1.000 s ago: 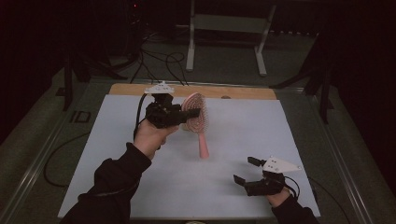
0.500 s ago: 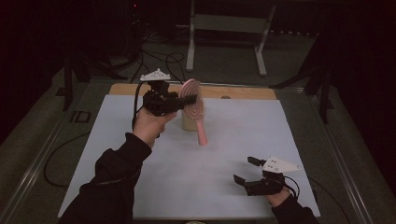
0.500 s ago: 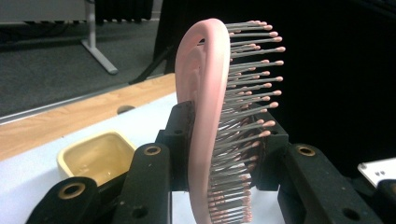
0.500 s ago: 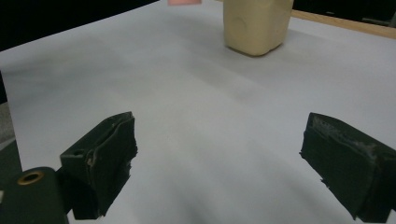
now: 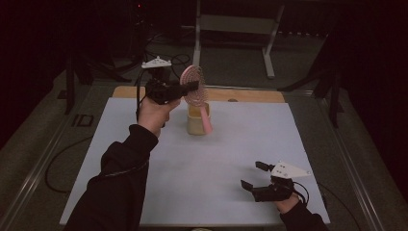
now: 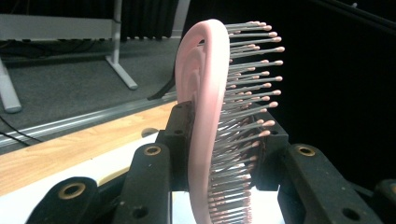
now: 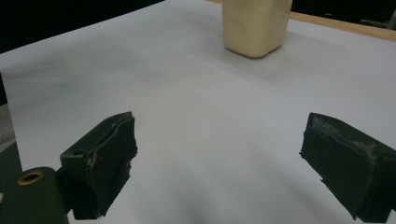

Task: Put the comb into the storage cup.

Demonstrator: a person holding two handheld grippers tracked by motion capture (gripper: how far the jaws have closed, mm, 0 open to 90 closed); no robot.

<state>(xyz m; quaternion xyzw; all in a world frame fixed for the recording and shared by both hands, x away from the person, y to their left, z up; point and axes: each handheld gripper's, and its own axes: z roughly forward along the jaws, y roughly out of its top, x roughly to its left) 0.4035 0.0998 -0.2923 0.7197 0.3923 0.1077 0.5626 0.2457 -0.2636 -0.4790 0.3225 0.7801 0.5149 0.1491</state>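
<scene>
A pink hairbrush (image 5: 194,88) is held up in the air by my left gripper (image 5: 185,89), whose jaws are shut on the brush head. Its handle slants down in front of a cream-coloured cup (image 5: 197,120) that stands on the white sheet (image 5: 202,159) near the back. In the left gripper view the brush (image 6: 205,116) stands edge-on between the black jaws, bristles pointing right. My right gripper (image 5: 255,175) rests low at the front right of the sheet, jaws wide apart with nothing between them. The right gripper view looks across bare sheet toward the cup (image 7: 254,25).
A wooden strip (image 5: 240,95) runs along the sheet's far edge. Metal rails (image 5: 43,159) border the table. Cables (image 5: 62,159) lie at the left. A metal stand (image 5: 235,29) stands on the dark floor beyond the table.
My left hand has carried the brush up and toward the back, so that its handle now hangs in front of the cup. The right gripper has stayed where it was.
</scene>
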